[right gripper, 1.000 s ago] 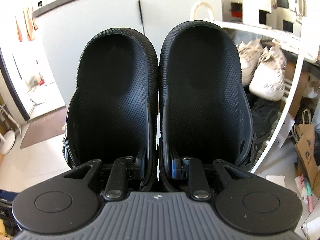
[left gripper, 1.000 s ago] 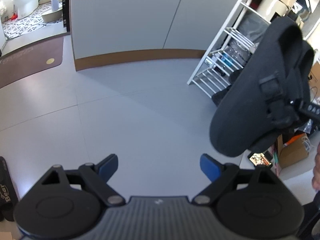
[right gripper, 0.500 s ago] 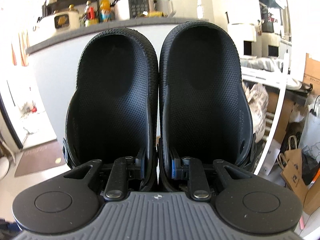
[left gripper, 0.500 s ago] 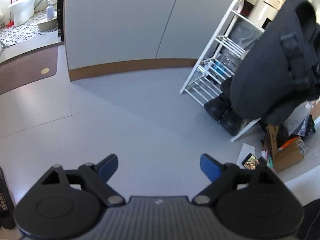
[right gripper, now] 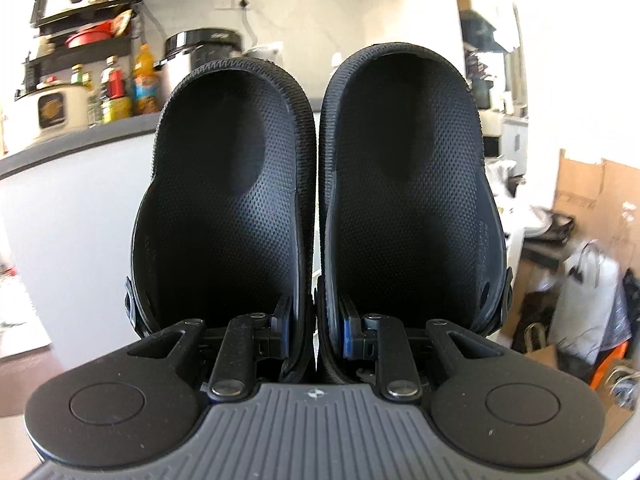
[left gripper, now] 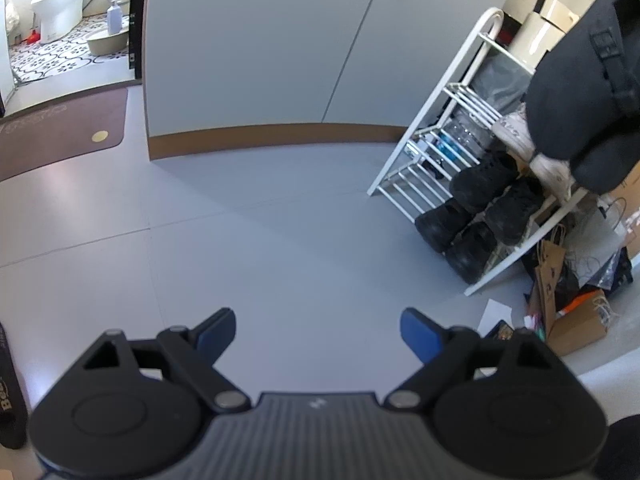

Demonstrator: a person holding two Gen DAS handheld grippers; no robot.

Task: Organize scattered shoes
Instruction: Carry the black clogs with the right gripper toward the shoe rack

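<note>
floor (left gripper: pixel 280 220): grey tiles | on it: white shoe rack (left gripper: pixel 432 148), brown mat (left gripper: pixel 60 132), paper bags (left gripper: pixel 550 264)

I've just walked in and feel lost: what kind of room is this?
Probably a lived-in flat, near its entrance and kitchen. A white wire shoe rack holds black shoes, a white toilet shows through a doorway, and sauce bottles line a grey counter.

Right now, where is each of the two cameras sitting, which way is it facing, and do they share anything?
Left wrist: on the left gripper, angled down at grey floor and a white shoe rack; its open blue-padded fingers show.
Right wrist: on the right gripper, facing roughly level toward a kitchen counter; its fingers pinch the inner walls of two black clogs.
Shared: those clogs appear top right in the left view, above the rack.
</note>
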